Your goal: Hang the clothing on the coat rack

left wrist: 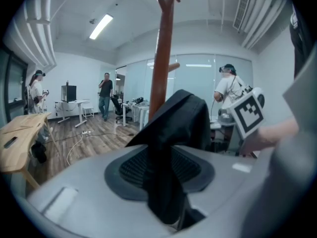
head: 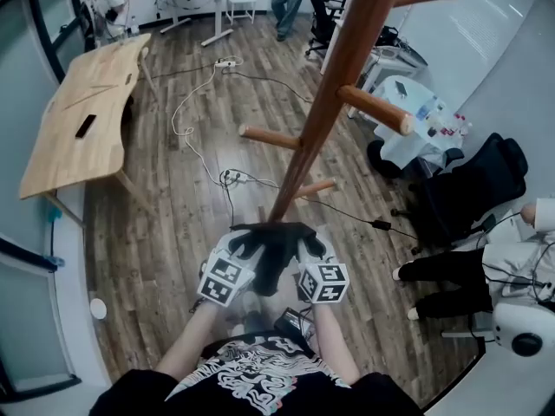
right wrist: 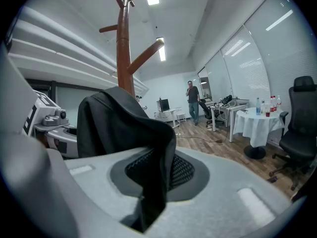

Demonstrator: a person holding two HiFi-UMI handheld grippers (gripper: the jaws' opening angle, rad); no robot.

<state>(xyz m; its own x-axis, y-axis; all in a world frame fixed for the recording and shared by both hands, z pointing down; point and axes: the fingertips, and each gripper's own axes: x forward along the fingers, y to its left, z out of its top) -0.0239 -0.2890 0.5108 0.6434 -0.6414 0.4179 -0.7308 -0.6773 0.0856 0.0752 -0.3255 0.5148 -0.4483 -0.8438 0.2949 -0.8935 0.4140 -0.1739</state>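
Holding the dark garment (head: pixel 276 254) up between them, the left gripper (head: pixel 246 248) and right gripper (head: pixel 307 250) each pinch a fold, near the coat rack (head: pixel 334 85). It looks like the approach step. Next, lift the garment over a peg (head: pixel 269 136).

1 coat rack (head: pixel 334 85) bearing 4 pegs (head: pixel 375 108). 1 dark garment (head: pixel 276 254). 2 grippers: left gripper (head: pixel 245 250), right gripper (head: pixel 308 251). 1 wooden worktop (head: pixel 82 115) at 10 o'clock, 1 round white table (head: pixel 408 137) at 2 o'clock, 1 black chair (head: pixel 473 189) at 3 o'clock.
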